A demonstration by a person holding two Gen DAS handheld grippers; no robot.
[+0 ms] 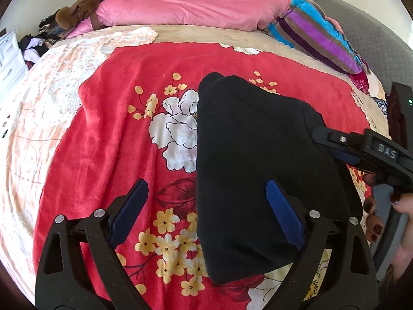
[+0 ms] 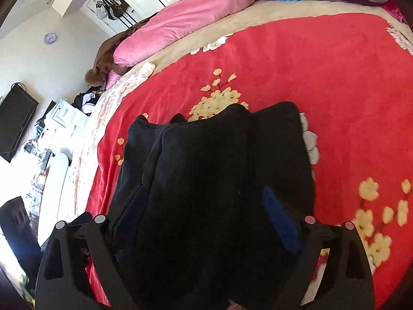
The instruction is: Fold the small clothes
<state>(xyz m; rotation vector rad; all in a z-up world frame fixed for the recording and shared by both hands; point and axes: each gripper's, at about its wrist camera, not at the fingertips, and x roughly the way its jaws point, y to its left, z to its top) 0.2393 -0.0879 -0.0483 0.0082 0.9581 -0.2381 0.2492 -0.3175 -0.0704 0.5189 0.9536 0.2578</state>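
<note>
Black garment [image 1: 258, 160] lies folded on the red floral blanket [image 1: 116, 129] covering the bed, near edge toward both cameras; in the right wrist view [image 2: 206, 180] it shows several stacked layers at its far left edge.

Left gripper [image 1: 206, 206]: jaws wide apart, nothing between the pads. Left blue pad sits over bare blanket, right blue pad over the garment's near part; contact with the cloth cannot be judged.

Right gripper [image 2: 204, 211]: jaws wide apart, both pads over the garment, not pressing on any fold. From the left wrist view the right gripper [image 1: 333, 142] enters from the right at the garment's right edge, held by a hand [image 1: 392, 214] with dark red nails.

Readable writing: white letters "DAS" on the right gripper's body. No other legible text.

Far side of bed: pink duvet [image 1: 185, 7], striped pillow [image 1: 317, 33] at far right. Round purple wall clock [image 2: 50, 38] far left in the right wrist view; face too small to read.
</note>
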